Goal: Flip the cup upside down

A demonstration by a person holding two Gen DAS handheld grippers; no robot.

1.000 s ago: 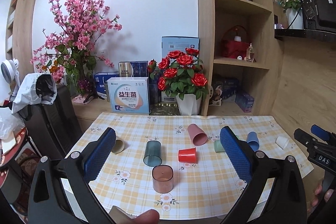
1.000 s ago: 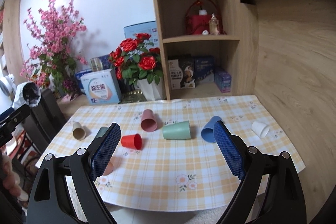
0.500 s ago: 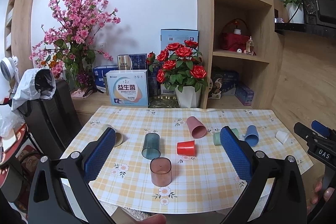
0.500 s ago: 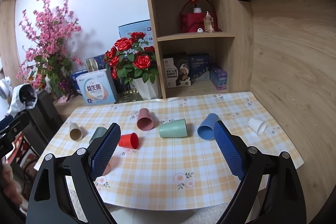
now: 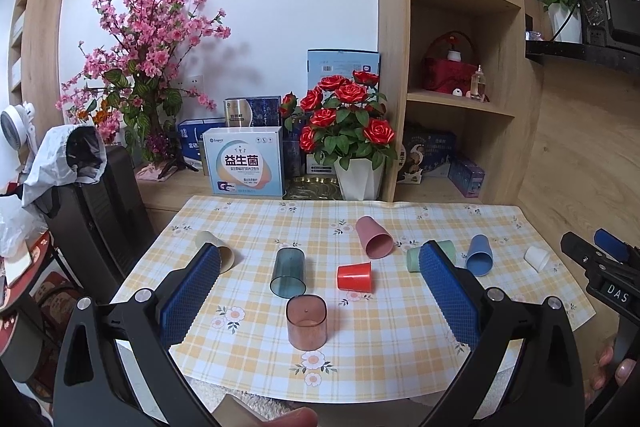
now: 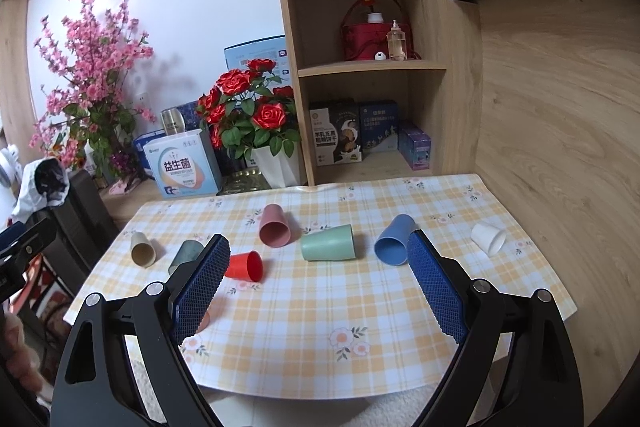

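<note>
Several cups are on the checked tablecloth (image 5: 400, 355). A translucent brown cup (image 5: 306, 323) stands upside down near the front. A teal cup (image 5: 288, 273), red cup (image 5: 354, 276), pink cup (image 5: 374, 237), green cup (image 6: 328, 248), blue cup (image 6: 394, 245), beige cup (image 6: 143, 249) and white cup (image 6: 488, 237) lie on their sides. My left gripper (image 5: 318, 291) is open and empty, held back above the front edge, facing the brown cup. My right gripper (image 6: 316, 289) is open and empty, above the front edge.
A white pot of red roses (image 5: 348, 135), boxes (image 5: 243, 167) and a pink blossom plant (image 5: 148, 59) stand behind the table. A wooden shelf unit (image 6: 360, 67) and a wood wall (image 6: 560, 107) are on the right. A black chair (image 5: 100, 211) is on the left.
Both grippers have drawn back and risen a little, so the table and cups look smaller and lower. The cups have not moved. Both stay open.
</note>
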